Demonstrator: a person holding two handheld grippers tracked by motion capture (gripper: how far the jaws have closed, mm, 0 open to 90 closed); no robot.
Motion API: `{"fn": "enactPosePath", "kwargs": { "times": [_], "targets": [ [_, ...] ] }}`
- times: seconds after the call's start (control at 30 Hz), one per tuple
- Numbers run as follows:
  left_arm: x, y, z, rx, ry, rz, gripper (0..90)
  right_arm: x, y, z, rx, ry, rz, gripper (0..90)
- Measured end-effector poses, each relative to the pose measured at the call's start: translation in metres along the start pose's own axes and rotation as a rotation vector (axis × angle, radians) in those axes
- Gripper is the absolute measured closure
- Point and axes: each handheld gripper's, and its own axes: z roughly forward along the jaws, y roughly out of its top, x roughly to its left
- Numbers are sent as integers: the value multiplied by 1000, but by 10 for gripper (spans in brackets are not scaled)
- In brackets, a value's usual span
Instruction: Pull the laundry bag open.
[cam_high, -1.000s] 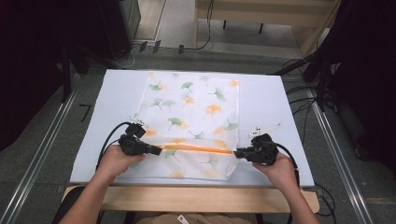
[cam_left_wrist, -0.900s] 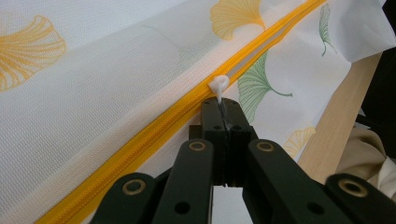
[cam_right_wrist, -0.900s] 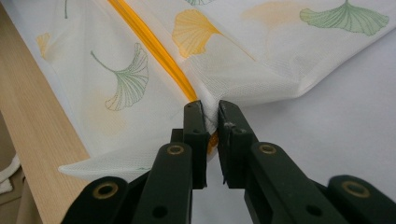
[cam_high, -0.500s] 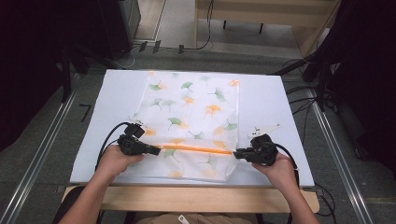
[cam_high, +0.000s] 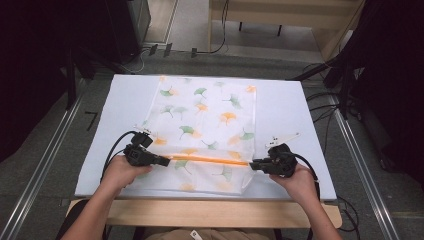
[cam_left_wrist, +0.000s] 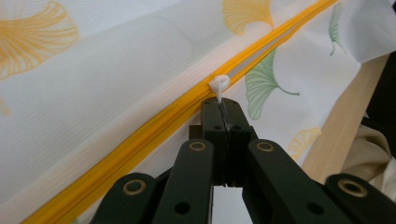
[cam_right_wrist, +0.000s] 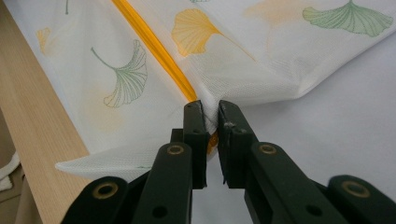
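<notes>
A white mesh bag (cam_high: 205, 112) printed with green and orange ginkgo leaves lies flat on the table. A yellow zipper (cam_high: 210, 160) runs across its near end. My left gripper (cam_high: 167, 161) is at the zipper's left end. In the left gripper view its jaws (cam_left_wrist: 223, 105) are shut on the small white zipper pull (cam_left_wrist: 219, 84). My right gripper (cam_high: 251, 164) is at the right end of the zipper. There its jaws (cam_right_wrist: 211, 109) pinch the bag's fabric (cam_right_wrist: 261, 84) where the zipper (cam_right_wrist: 154, 42) ends.
The bag rests on a white board (cam_high: 285, 110) with a wooden table edge (cam_high: 215, 212) at the front. Black cables (cam_high: 325, 107) trail off the right side. Metal rails (cam_high: 45, 165) run along both sides of the table.
</notes>
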Motion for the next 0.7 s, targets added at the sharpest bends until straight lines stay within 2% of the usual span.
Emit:
{"fn": "enactPosePath", "kwargs": {
  "times": [0.13,0.43,0.7],
  "targets": [
    [0,-1,-3,-2,2,8,900,-1,0,-1,-5,-1,-4,845],
    [7,-8,-11,0,20,-6,900,-3,-1,-2,-4,-3,3,845],
    [11,-13,-18,-8,16,-15,900,-3,-1,-2,-2,-9,5,845]
  ]
}}
